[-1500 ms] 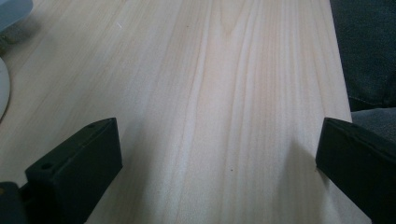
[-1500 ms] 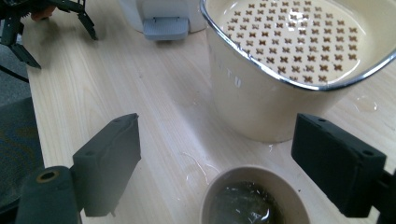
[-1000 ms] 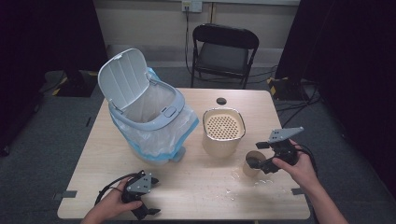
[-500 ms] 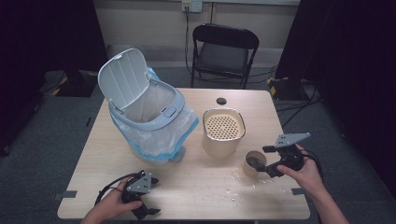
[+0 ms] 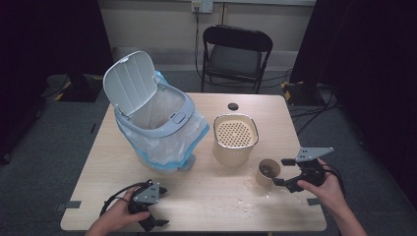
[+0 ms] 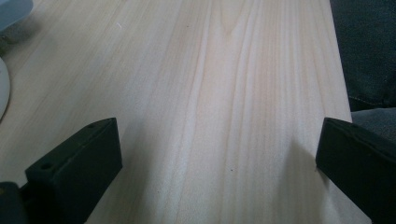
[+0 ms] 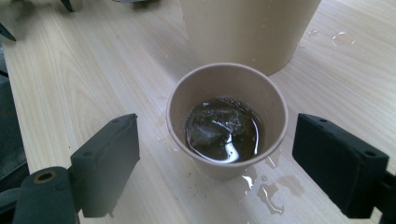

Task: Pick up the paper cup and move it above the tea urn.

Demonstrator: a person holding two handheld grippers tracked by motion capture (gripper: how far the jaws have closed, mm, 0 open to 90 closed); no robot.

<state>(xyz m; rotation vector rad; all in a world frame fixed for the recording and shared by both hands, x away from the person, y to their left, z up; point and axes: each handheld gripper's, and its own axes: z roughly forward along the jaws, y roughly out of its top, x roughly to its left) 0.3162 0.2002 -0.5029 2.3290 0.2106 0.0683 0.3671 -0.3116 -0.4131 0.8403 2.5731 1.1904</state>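
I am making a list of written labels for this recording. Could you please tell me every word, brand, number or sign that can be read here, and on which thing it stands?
None: no readable text on any thing.
Paper cup: plain, no print.
Beige container: no label seen.
Trash bin: no writing seen on lid or body.
Wall outlet: too small to tell any marking.

Too small to identify: dark round thing point(image 5: 233, 106) at bench's point(image 5: 206, 206) far edge. Cut off by top edge: beige container point(image 7: 247, 28). Murky contents of paper cup point(image 7: 227, 119).
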